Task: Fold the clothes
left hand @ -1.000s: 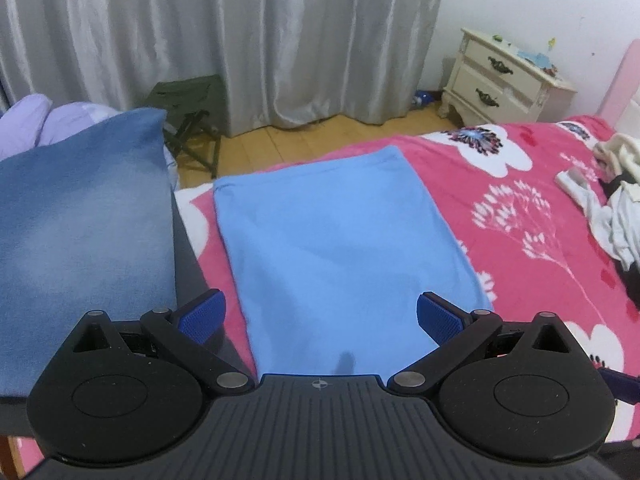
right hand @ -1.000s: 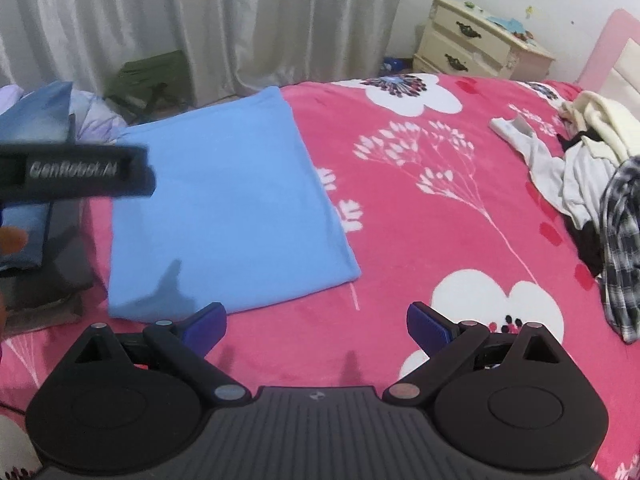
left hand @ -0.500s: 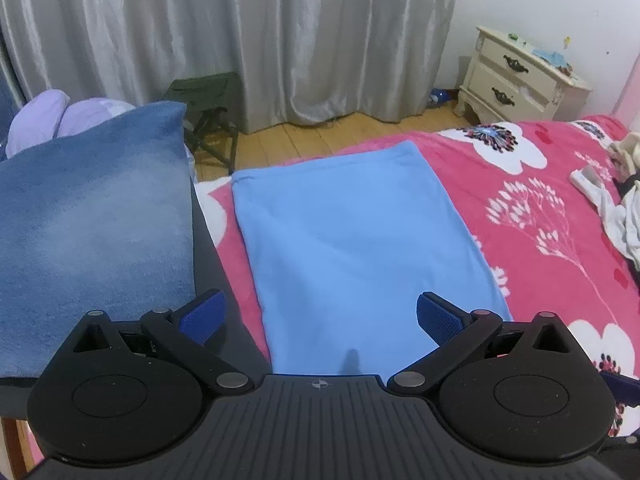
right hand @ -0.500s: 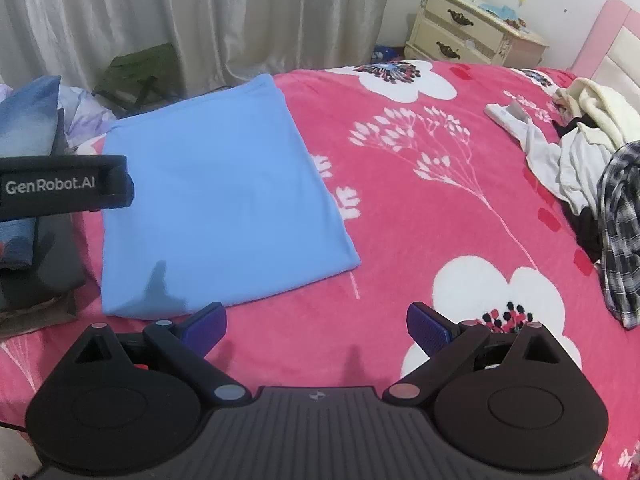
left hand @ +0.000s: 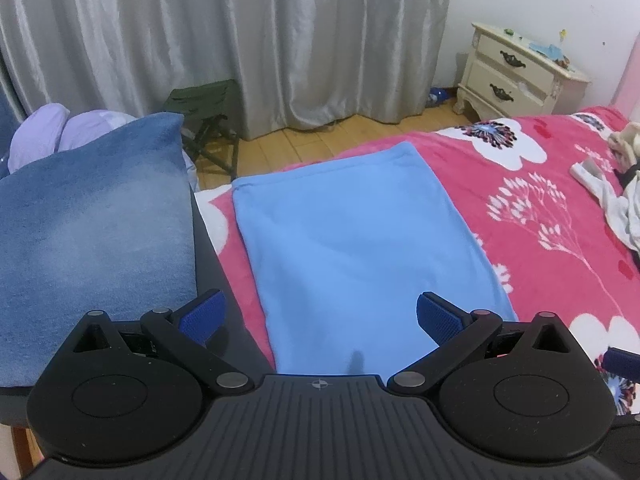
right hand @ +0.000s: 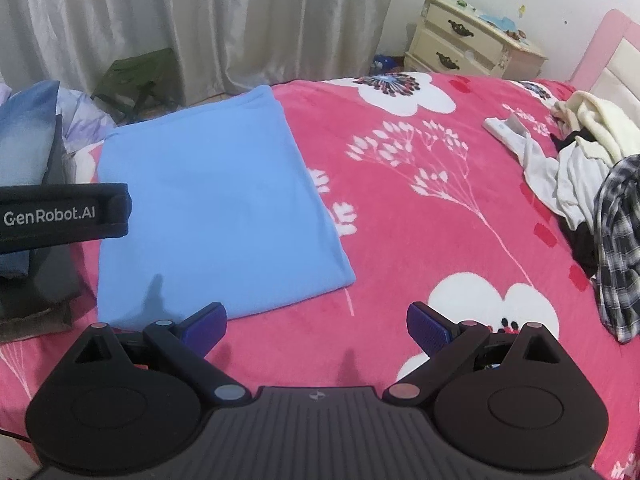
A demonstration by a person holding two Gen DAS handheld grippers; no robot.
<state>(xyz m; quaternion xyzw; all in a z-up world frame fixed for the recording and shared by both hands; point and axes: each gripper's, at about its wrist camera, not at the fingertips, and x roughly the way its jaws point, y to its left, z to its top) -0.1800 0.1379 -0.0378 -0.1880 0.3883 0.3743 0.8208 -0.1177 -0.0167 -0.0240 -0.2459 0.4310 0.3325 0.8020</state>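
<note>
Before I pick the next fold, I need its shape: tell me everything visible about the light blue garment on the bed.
The light blue garment lies flat on the pink floral blanket, already folded into a smooth, roughly rectangular panel of soft, fleece-like cloth. No sleeves or collar show. Its far end reaches the bed's edge; dark folded clothes sit beside it. Neither gripper touches it.

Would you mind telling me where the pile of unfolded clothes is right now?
The pile of unfolded clothes lies at the right edge of the right wrist view, on the pink blanket near the headboard.
</note>
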